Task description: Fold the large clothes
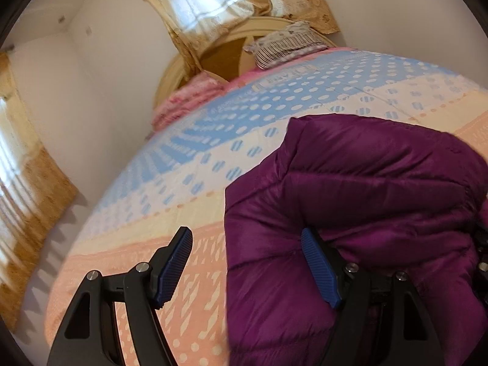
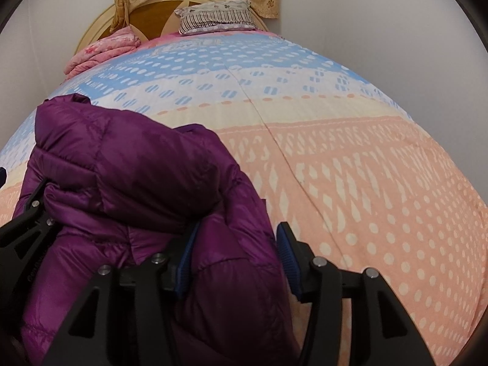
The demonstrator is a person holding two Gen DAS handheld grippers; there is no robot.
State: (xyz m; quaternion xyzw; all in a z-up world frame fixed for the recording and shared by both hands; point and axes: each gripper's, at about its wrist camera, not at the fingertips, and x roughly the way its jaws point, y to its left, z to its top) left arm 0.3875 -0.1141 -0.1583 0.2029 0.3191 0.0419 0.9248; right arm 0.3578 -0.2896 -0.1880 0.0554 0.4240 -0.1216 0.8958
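Observation:
A purple quilted puffer jacket [image 1: 366,201] lies bunched on the bed; it also shows in the right wrist view [image 2: 137,177]. My left gripper [image 1: 247,244] is open, its right finger pressed against the jacket's left edge and its left finger over bare bedspread. My right gripper [image 2: 236,241] is open with a thick fold of the jacket's right edge between its fingers. The left gripper's black frame [image 2: 27,222] shows at the left edge of the right wrist view, against the jacket.
The bed [image 2: 350,158] has a spread in blue, cream and peach bands with dots. A striped pillow [image 2: 216,18] and a pink folded blanket [image 2: 103,50] lie at the wooden headboard [image 2: 100,21]. Curtains [image 1: 33,201] hang at left; white walls surround the bed.

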